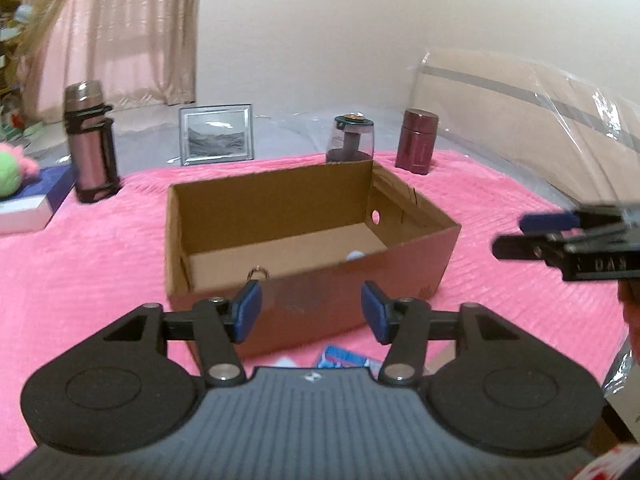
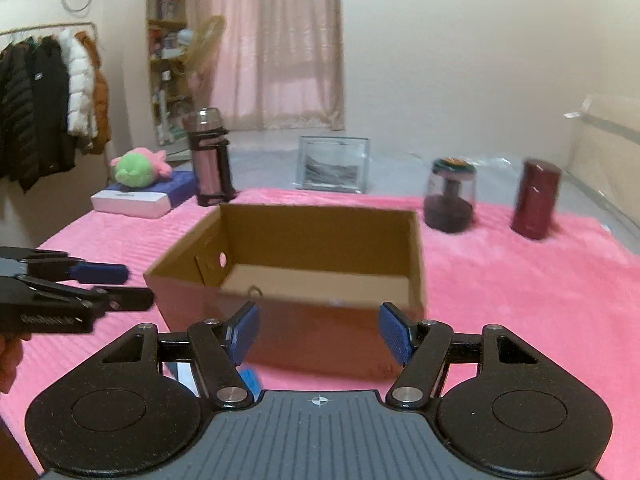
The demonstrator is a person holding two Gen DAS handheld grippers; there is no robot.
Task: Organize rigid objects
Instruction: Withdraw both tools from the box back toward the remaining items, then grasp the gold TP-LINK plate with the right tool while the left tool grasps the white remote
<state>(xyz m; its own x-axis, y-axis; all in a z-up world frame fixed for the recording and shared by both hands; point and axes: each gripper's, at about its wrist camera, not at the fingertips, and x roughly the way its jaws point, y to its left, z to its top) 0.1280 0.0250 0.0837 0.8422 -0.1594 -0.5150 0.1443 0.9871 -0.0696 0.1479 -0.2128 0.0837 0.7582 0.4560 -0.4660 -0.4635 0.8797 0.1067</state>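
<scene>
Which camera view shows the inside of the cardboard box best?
The left wrist view: it looks into the cardboard box, showing its floor with a small ring and a pale ball. In the right wrist view the box is blurred and its near wall hides most of the floor.

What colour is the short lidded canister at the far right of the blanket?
Dark red, maroon all over, lid included: the canister shows sharpest in the left wrist view.

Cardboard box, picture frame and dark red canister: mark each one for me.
cardboard box (image 2: 320, 328), right wrist view, on its near outer wall.
picture frame (image 1: 217, 135), left wrist view, on the landscape picture.
dark red canister (image 2: 535, 200), right wrist view, on its body.
</scene>
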